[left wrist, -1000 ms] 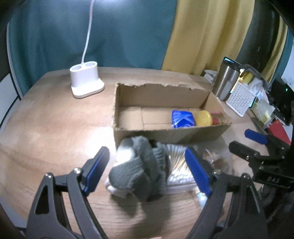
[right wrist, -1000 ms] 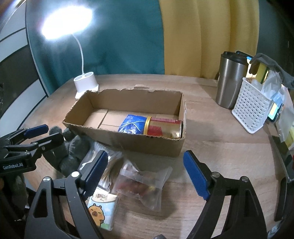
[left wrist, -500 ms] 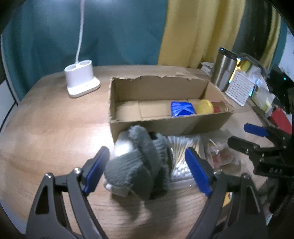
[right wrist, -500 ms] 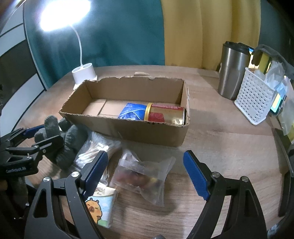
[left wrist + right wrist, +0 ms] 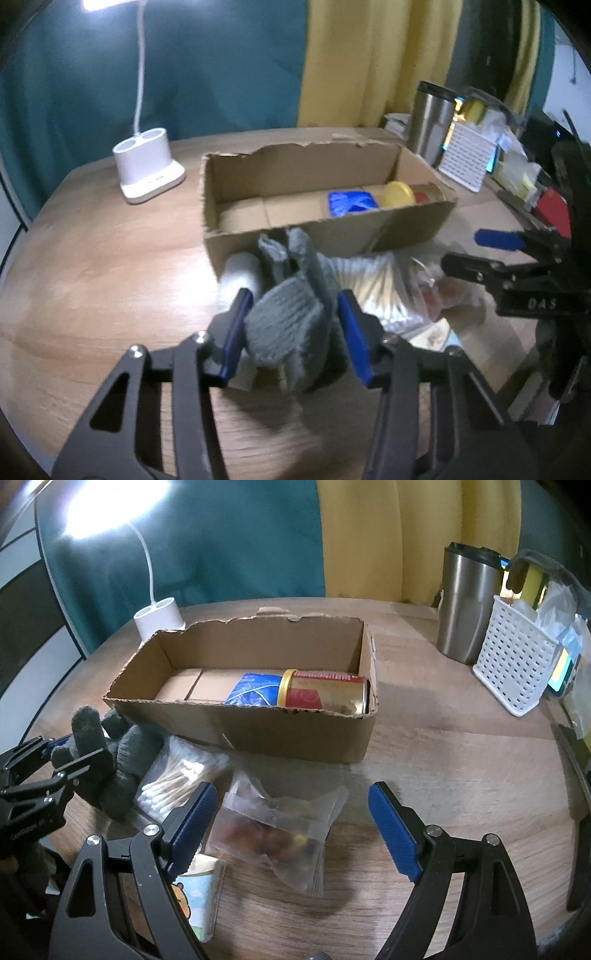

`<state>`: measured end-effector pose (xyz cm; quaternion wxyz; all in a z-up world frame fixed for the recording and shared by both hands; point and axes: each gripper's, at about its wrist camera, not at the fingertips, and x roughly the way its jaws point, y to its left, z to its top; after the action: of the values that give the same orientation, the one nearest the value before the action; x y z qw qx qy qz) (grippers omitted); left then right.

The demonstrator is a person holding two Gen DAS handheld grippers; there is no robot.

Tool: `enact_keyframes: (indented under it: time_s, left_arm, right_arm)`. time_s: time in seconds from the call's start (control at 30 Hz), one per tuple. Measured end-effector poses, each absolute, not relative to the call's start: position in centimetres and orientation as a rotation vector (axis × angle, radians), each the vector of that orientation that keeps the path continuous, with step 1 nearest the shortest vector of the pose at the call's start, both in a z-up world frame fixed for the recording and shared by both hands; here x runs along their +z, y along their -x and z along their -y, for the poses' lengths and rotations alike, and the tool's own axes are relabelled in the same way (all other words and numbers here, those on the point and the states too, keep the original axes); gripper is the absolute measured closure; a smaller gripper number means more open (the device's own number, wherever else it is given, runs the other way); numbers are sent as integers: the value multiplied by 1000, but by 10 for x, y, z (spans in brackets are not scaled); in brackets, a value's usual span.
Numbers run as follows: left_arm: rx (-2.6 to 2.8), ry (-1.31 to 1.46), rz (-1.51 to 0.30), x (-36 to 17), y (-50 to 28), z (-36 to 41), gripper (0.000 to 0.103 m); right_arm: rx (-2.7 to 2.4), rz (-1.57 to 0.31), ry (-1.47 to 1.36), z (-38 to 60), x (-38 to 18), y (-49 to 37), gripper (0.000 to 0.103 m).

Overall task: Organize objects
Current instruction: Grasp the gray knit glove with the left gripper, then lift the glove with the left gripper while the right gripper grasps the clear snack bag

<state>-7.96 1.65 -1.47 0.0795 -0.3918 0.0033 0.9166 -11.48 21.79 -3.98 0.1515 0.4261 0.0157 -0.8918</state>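
Wooden table [image 5: 92, 280], box [image 5: 295, 236] behind. Left gripper [image 5: 291, 334] just closing, pinching grey glove [image 5: 284, 321] before box; soft, light, squashy, best gripped mid-bulk. Right gripper [image 5: 291, 827] spread, empty.

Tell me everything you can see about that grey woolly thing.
The grey glove looks like soft ribbed knit, bunched up with finger tips poking upward. It lies on the wooden table just in front of the cardboard box, beside a bag of cotton swabs. The left gripper has just been closing its jaws, and the blue pads now squeeze the glove from both sides.
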Motion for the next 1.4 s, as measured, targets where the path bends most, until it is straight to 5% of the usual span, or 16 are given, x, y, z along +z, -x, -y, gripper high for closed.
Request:
enact_keyframes:
  time_s: [0.4, 0.5, 0.83, 1.07, 1.4]
  left_arm:
    - [2669, 1256, 1, -36, 92, -24, 57]
    - [2660, 1254, 13, -36, 92, -25, 65]
    - [2656, 1247, 69, -34, 89, -18, 68]
    - [2660, 1211, 101, -24, 86, -16, 68]
    - [2690, 1127, 111, 1, 80, -14, 68]
  right_arm:
    - [-2537, -22, -1272, -221, -49, 116, 17]
    - [-2524, -12, -1286, -220, -52, 117, 17]
    - [-2473, -1, -1316, -211, -60, 119, 17]
    - [-2442, 9, -1306, -208, -57, 116, 35]
    - [-2488, 2, -1243, -212, -35, 109, 37]
